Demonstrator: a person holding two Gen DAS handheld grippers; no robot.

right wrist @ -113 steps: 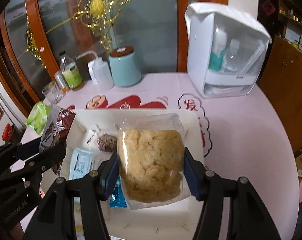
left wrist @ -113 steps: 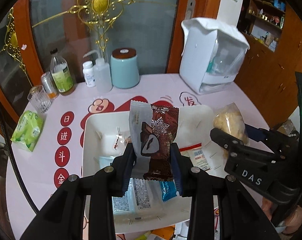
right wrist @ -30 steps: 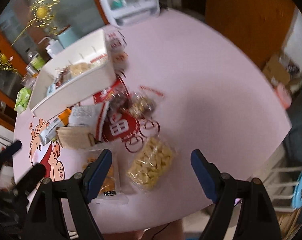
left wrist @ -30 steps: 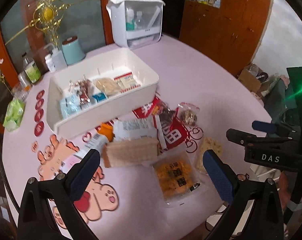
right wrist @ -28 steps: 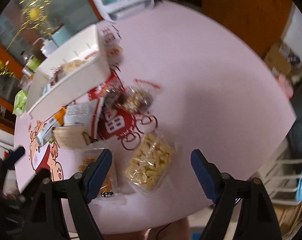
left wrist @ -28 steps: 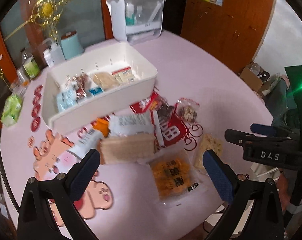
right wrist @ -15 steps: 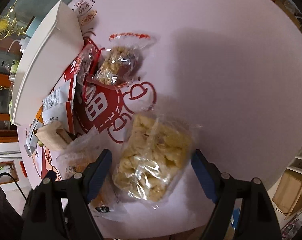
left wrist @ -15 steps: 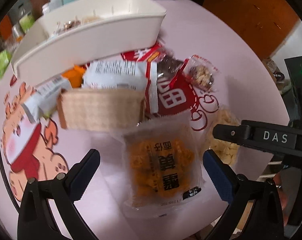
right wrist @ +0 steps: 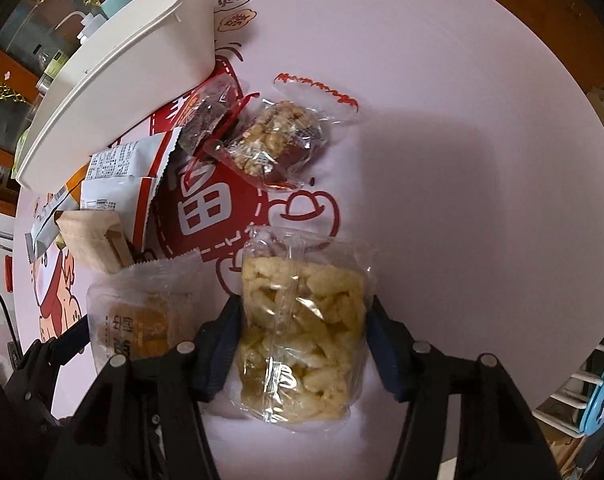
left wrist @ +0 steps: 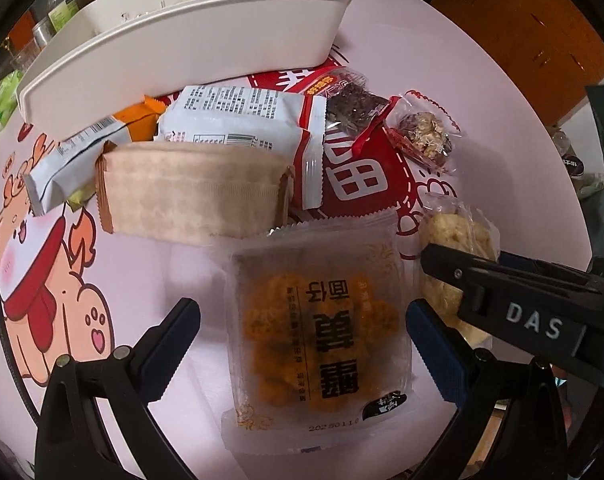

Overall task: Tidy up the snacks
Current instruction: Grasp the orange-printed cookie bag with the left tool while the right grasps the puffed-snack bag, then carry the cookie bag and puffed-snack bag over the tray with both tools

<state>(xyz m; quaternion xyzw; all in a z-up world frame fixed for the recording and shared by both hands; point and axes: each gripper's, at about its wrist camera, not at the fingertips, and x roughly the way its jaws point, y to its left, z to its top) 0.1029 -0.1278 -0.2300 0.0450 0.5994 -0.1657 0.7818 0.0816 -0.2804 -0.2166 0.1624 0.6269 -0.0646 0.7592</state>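
Observation:
My left gripper [left wrist: 302, 340] is open, its jaws on either side of a clear packet of orange fried snack [left wrist: 321, 336] that lies flat on the pink table. My right gripper [right wrist: 302, 344] has its blue pads against both sides of a clear bag of pale puffed pieces [right wrist: 302, 336]; that bag also shows in the left wrist view [left wrist: 453, 240], partly behind the right gripper's finger. The white snack bin [left wrist: 182, 48] stands at the far side, its contents hidden by its wall.
Loose packets lie between the bin and my grippers: a tan paper pack [left wrist: 190, 196], a white-and-red pack [left wrist: 242, 120], an orange-and-white bar [left wrist: 82, 152], a dark bar [left wrist: 349, 112] and a nut bar in clear wrap [right wrist: 274, 140]. The table's edge [right wrist: 581, 240] curves round at the right.
Both grippers have left the bin, dropped low over the near table and moved in around the two packets. The right jaws have narrowed onto the puffed bag.

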